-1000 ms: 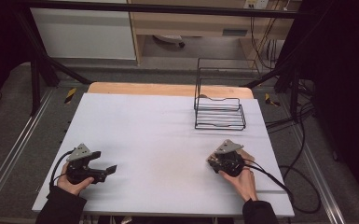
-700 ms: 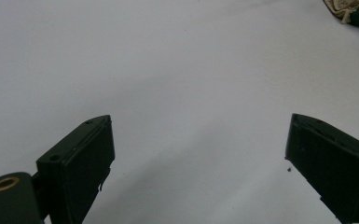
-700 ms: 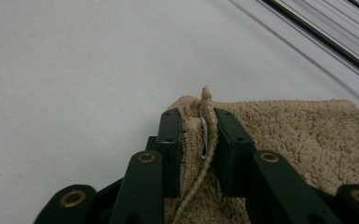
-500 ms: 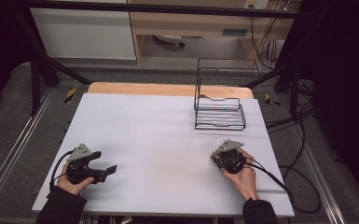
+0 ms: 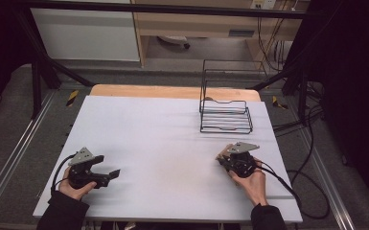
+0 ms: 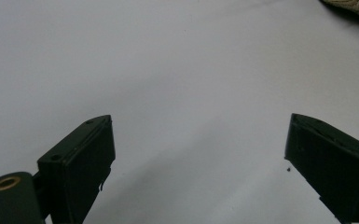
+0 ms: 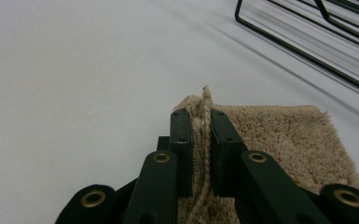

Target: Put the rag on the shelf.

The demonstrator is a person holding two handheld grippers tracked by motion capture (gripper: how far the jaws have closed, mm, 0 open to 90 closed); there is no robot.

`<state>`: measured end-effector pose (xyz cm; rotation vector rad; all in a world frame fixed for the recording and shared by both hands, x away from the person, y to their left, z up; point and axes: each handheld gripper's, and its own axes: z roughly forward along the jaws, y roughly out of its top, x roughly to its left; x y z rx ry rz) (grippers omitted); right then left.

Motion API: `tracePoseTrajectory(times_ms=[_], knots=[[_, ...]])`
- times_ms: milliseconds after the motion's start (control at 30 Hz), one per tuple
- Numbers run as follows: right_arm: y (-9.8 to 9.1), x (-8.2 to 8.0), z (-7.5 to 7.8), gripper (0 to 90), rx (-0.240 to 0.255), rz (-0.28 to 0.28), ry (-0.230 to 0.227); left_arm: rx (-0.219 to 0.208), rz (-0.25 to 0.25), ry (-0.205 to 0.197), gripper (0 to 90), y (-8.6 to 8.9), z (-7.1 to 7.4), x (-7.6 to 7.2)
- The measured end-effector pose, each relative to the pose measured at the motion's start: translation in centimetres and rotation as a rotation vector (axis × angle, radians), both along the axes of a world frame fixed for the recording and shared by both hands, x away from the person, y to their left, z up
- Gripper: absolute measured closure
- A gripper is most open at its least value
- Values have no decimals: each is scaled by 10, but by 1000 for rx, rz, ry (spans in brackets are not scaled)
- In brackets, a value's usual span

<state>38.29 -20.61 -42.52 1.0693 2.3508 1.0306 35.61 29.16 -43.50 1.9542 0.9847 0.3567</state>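
Right claw: the right gripper (image 7: 200,135), held in the person's right hand (image 5: 253,179) near the table's right front corner, has just been closing its two black jaws and now pinches a raised fold of the beige looped-pile cloth (image 7: 279,140) between them.

Cloth and claw: in the right gripper view the pinched edge stands up as a narrow ridge between the pads, its tip poking out just past the jaw ends; the rest of the cloth lies flat on the table to the right of the jaws and runs back under them.

Cloth on the table: from the high view only a small beige patch (image 5: 226,152) shows at the gripper's far-left side, the rest hidden beneath the gripper and hand.

Left claw: the left gripper (image 6: 198,154), in the left hand (image 5: 74,187) near the table's left front corner, has its jaws spread wide over bare tabletop, gripping nothing.

Rack: a black wire rack (image 5: 225,112) stands toward the table's far right, beyond the right gripper and apart from the cloth; its lower bars cross the top right of the right gripper view.

Surface: the white table (image 5: 163,139), with a strip of pale wood along its far edge.
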Motion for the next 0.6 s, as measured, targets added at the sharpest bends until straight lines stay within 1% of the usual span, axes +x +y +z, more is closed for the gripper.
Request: tracePoseTrajectory(times_ms=[67,100,133,200,300,367,500,600], knots=[[2,-1,3,816,13,14,2,1,1,0,80,0,0,0],[7,-3,5,815,25,34,9,1,1,0,80,0,0,0],[10,-4,5,815,31,42,10,1,2,0,80,0,0,0],[12,-5,5,815,36,47,14,1,2,-1,80,0,0,0],[21,-5,7,815,41,65,15,3,3,0,80,0,0,0],[27,-6,8,815,61,73,24,3,4,0,80,0,0,0],[41,-6,8,815,63,92,29,4,5,1,80,0,0,0],[54,-5,7,815,61,108,43,4,5,0,80,0,0,0]])
